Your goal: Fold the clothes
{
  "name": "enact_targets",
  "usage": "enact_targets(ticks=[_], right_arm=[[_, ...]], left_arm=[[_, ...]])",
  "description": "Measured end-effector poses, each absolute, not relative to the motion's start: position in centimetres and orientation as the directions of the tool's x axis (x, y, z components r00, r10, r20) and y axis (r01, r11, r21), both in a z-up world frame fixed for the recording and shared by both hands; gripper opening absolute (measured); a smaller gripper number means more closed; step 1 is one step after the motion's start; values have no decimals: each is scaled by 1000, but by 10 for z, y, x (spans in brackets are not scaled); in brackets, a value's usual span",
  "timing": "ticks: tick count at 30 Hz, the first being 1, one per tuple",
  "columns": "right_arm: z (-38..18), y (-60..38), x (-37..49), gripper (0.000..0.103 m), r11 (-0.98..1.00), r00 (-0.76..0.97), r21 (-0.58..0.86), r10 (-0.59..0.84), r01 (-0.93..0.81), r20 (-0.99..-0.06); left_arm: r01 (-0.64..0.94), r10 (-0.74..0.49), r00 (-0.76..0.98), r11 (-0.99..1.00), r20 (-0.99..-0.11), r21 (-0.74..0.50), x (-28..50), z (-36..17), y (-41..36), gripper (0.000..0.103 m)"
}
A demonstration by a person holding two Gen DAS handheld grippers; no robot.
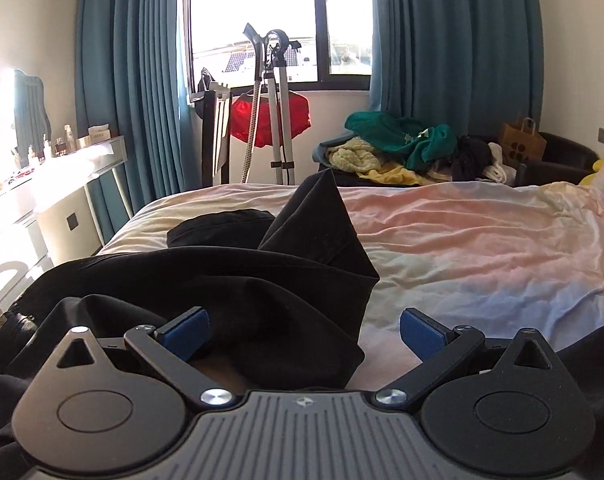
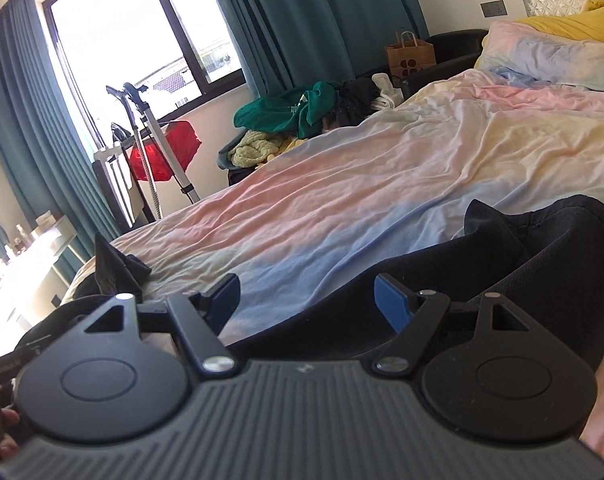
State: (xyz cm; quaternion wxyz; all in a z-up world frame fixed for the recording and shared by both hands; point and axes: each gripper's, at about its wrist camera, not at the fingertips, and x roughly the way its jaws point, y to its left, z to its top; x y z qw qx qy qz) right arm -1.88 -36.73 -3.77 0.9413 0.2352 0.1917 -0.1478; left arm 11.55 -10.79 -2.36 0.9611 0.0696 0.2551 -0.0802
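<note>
A black garment (image 1: 261, 280) lies crumpled on the near-left part of the bed (image 1: 482, 240), with one fold standing up in a peak (image 1: 322, 216). My left gripper (image 1: 305, 332) is open just above it, and black cloth lies between and under its blue pads (image 1: 185, 334). In the right wrist view the same black garment (image 2: 542, 264) spreads under and to the right of my right gripper (image 2: 308, 302), which is open and holds nothing. Its raised fold (image 2: 113, 268) shows at the left.
A pastel sheet covers the bed, with pillows (image 2: 550, 56) at the head. Beyond the far edge sit a clothes pile (image 1: 402, 148), a paper bag (image 1: 522, 140) and a steamer stand (image 1: 277, 112) with a red garment (image 1: 297, 120). A dresser (image 1: 41, 176) stands left. Fingers (image 2: 1, 432) show.
</note>
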Motion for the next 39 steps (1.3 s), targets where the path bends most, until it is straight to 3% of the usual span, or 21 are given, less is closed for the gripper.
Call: enact_targets(ticks=[3,7,9,12,14,17,20,24,26,29,32,36,39], right_arm=[[-49,-371,-6,77,837,871,386,-194,387,-452],[-64,-377,11,77,826,854,385,-201,411,-479],[-71,-380,19,77,820,845,385,-205,423,-493],[-83,-384,32,77,811,832,383,-210,441,-514],[-85,-384,36,77,811,830,383,-209,442,-517],[-86,-385,36,77,805,830,391,-208,445,-517],[-84,-385,33,77,801,831,396,-211,449,-515],[-81,-385,30,77,795,831,402,-215,454,-513],[-79,-385,28,77,794,832,405,-215,454,-511],[-76,-384,25,77,793,835,410,-213,451,-507],[-75,-380,25,77,805,837,398,-206,440,-507],[-76,-373,27,77,826,846,393,-174,404,-503],[-76,-367,29,77,840,857,400,-138,367,-496]], left_arm=[[197,-90,828,971,-553,136,164,-50,-142,102],[103,59,781,970,-622,220,225,-92,-171,96],[30,109,762,978,-638,204,247,-101,-168,85],[-17,89,757,993,-647,117,264,-100,-156,61],[10,81,793,989,-604,146,259,-86,-156,27],[73,45,842,978,-538,195,246,-58,-154,18],[145,-72,854,984,-515,104,236,-10,-140,16],[227,-296,862,951,-412,-207,226,57,-78,16],[225,-343,877,912,-337,-342,224,74,-31,16],[79,-234,914,905,-332,-419,232,69,23,19],[-114,-79,887,917,-456,-381,247,38,57,19],[-268,20,809,902,-587,-339,254,-1,92,22],[-270,31,809,906,-587,-325,235,-6,103,42]])
